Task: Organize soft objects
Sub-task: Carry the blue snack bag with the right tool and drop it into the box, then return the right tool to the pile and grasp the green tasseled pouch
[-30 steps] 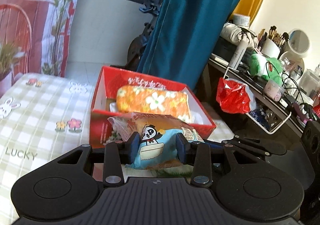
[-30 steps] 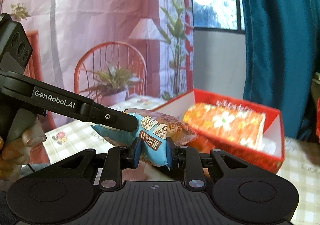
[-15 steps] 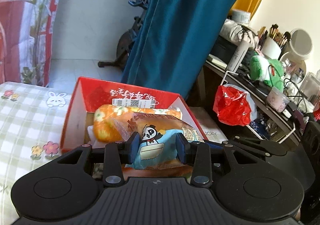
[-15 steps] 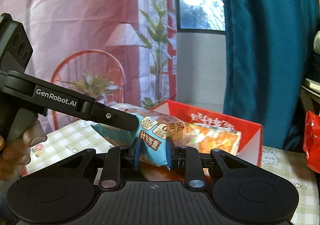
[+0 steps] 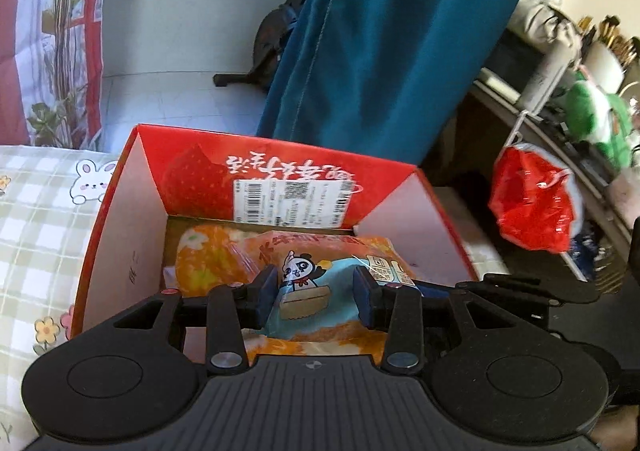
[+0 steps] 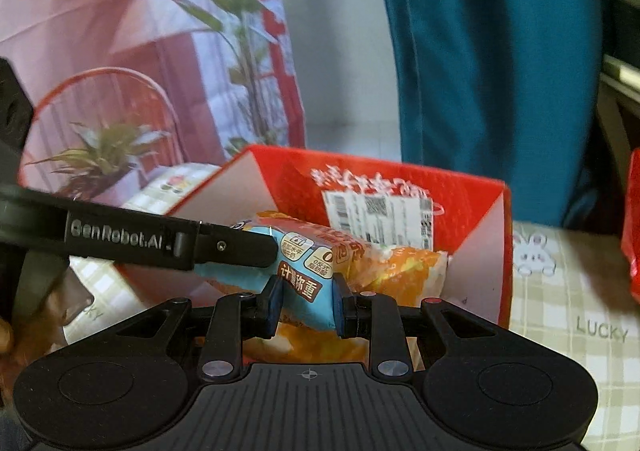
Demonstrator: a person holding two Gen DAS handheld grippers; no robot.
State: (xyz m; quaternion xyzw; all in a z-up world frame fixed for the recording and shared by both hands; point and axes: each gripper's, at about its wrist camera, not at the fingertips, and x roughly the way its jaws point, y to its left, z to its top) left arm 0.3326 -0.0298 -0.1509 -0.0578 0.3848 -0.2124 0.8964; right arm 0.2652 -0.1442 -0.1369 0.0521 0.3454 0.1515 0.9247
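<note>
Blue-and-brown panda-print bread packet (image 5: 316,291) hangs crosswise between my two tools, just above the orange flowered soft packet (image 5: 212,263) in the open red cardboard box (image 5: 132,187). Left hand-held gripper (image 5: 316,297) and right hand-held gripper (image 6: 306,303) each clamp one end, both tilted down. I judge lowering comes next.

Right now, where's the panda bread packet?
The panda bread packet is clamped at both ends by the left gripper and the right gripper, low and centre in both wrist views, over the orange floral packet in the red box.
</note>
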